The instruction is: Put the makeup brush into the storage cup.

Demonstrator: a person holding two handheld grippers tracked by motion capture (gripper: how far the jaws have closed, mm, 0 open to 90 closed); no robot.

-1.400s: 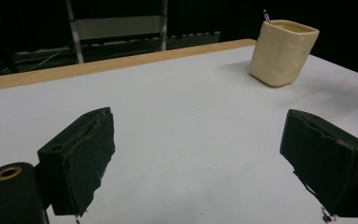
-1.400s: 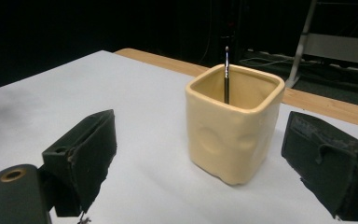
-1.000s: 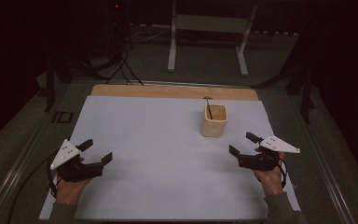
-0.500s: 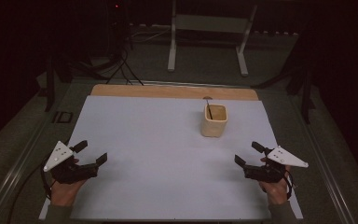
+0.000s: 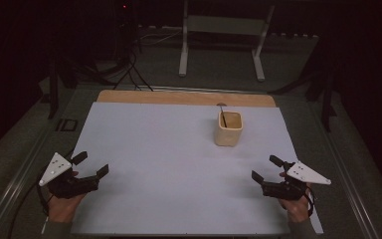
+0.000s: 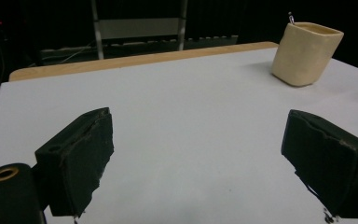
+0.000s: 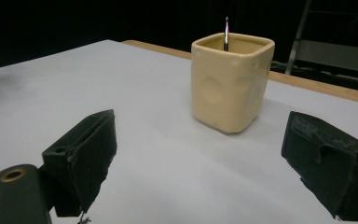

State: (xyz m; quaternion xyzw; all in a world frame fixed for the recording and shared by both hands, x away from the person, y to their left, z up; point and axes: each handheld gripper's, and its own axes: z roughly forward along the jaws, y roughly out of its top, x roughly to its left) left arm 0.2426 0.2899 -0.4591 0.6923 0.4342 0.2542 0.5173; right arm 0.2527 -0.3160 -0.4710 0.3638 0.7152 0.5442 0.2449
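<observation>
A cream square cup (image 5: pixel 228 128) stands upright on the white table sheet (image 5: pixel 169 164), right of centre toward the back. A thin dark stick (image 5: pixel 224 118) leans inside it, its tip poking above the rim. My left gripper (image 5: pixel 91 165) rests low at the front left, open, nothing between its jaws. My right gripper (image 5: pixel 265 168) sits at the front right, open and empty too. In the left gripper view the cup (image 6: pixel 306 53) is far off at upper right. The right gripper view has the cup (image 7: pixel 230 80) straight ahead, with the stick (image 7: pixel 226 33) rising from it.
A wooden strip (image 5: pixel 184 97) borders the sheet's far edge. Beyond the table stands a white metal frame (image 5: pixel 221 35) and dark cables (image 5: pixel 129 69) on the floor. A grey ledge (image 5: pixel 25 159) runs along the table's left side.
Both hands have drawn back toward the front edge of the table and apart. The cup and stick have not moved.
</observation>
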